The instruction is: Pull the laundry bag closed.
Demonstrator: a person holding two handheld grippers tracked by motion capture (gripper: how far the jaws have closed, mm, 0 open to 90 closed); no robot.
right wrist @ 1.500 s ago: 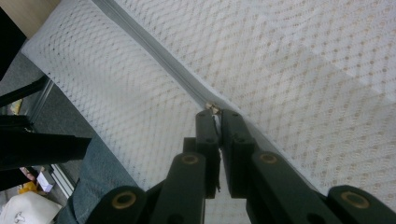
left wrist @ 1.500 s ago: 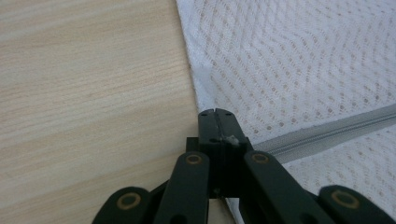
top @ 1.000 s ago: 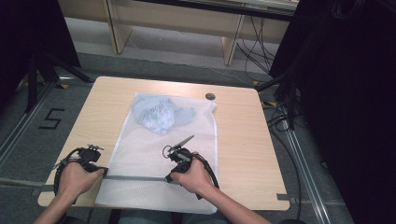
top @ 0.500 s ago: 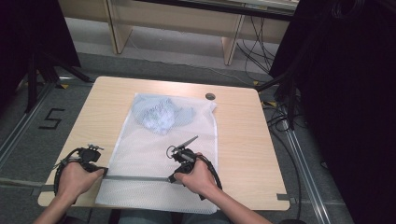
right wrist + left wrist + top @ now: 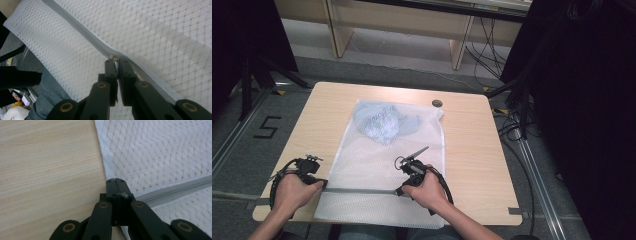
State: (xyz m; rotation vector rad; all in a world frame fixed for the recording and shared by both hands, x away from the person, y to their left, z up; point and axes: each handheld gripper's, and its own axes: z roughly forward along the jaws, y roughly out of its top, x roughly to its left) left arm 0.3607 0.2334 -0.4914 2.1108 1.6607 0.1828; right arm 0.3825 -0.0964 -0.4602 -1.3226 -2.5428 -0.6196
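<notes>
A white mesh bag (image 5: 382, 155) lies flat on the wooden table (image 5: 467, 145), with a light blue garment (image 5: 382, 122) inside its far end. A grey zipper (image 5: 362, 190) runs across the bag near the front edge. My left gripper (image 5: 324, 184) is shut on the bag's left edge, where the zipper (image 5: 175, 191) ends; its jaws (image 5: 115, 181) are pressed together there. My right gripper (image 5: 400, 191) is shut on the small metal zipper pull (image 5: 114, 57), partway along the zipper (image 5: 82, 32). Both hands rest low at the table's front.
A small dark round disc (image 5: 437, 103) sits on the table beyond the bag's far right corner. The bag's front end hangs over the table edge above the person's lap (image 5: 47, 100). Cables and dark stands flank the table on the floor.
My right hand has crept slightly to the right along the zipper. The left hand has kept still.
</notes>
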